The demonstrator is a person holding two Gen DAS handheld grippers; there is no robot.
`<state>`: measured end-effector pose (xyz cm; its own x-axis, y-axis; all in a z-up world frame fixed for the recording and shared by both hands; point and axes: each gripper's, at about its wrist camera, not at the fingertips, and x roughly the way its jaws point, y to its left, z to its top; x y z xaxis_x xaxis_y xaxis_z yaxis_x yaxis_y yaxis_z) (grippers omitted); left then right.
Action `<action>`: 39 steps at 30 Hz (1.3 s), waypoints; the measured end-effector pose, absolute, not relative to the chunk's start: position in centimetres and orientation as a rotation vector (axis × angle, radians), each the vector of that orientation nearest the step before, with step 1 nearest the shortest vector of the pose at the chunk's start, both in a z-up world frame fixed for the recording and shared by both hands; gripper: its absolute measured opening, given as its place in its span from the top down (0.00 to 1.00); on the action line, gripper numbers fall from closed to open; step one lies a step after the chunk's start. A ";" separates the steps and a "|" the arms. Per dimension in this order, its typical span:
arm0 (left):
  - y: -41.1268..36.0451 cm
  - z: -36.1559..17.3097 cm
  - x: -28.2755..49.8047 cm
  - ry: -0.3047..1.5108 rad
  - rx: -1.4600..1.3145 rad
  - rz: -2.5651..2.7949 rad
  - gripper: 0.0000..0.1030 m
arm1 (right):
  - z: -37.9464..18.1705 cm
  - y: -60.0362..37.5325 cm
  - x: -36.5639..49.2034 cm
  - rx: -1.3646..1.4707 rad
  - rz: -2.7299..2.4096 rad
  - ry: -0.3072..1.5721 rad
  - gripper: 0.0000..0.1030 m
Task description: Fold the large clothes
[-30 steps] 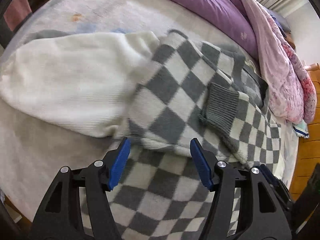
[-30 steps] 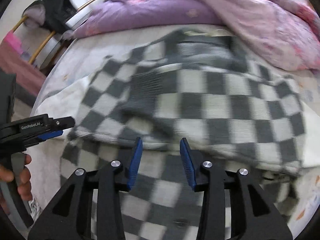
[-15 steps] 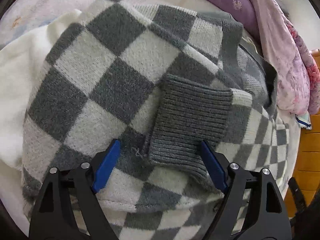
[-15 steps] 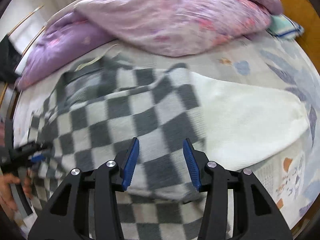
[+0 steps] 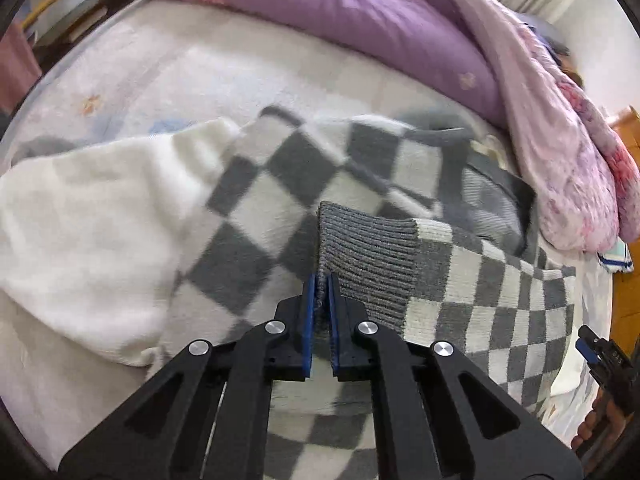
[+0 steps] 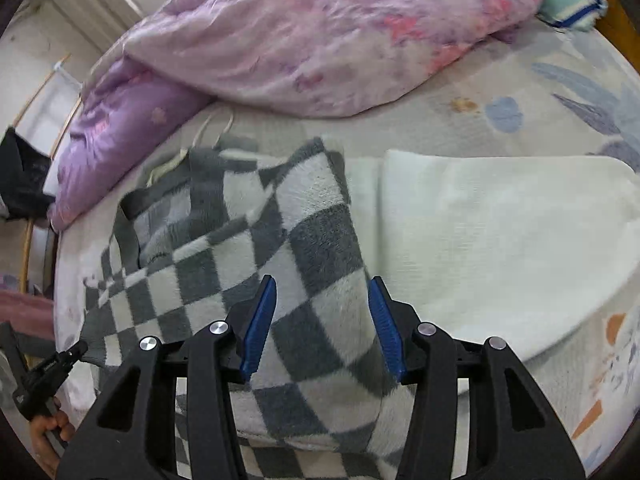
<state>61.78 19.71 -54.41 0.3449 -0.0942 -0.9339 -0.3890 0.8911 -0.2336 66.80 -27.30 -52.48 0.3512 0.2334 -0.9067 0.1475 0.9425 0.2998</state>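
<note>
A grey-and-white checked sweater (image 5: 276, 196) lies on the bed, with a white garment (image 5: 88, 216) beside and partly under it. My left gripper (image 5: 321, 280) is shut on the sweater's ribbed grey cuff (image 5: 364, 252) and holds the sleeve over the body. In the right wrist view the sweater (image 6: 240, 264) lies in front of my right gripper (image 6: 322, 316), which is open with a folded checked part between its fingers. The white garment (image 6: 500, 240) lies to its right.
A purple and pink duvet (image 5: 400, 32) is bunched along the far side of the bed; it also shows in the right wrist view (image 6: 320, 32). The patterned sheet (image 6: 540, 92) is bare at the right. A wooden bed frame (image 5: 628, 216) runs along the right edge.
My left gripper has shut on the grey cuff and drawn back with it. My right gripper stays open and has moved closer over the checked fold.
</note>
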 end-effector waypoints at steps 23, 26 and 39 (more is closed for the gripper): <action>26.9 -56.2 72.3 1.290 -0.563 0.127 0.50 | -54.7 -28.6 75.7 0.380 0.041 1.358 0.46; 27.1 -57.6 75.1 1.336 -0.517 0.151 0.50 | -55.6 -28.9 77.9 0.405 0.007 1.377 0.46; 26.7 -62.2 79.6 1.543 -0.334 0.144 0.75 | -60.7 -28.5 81.6 0.418 0.014 1.522 0.74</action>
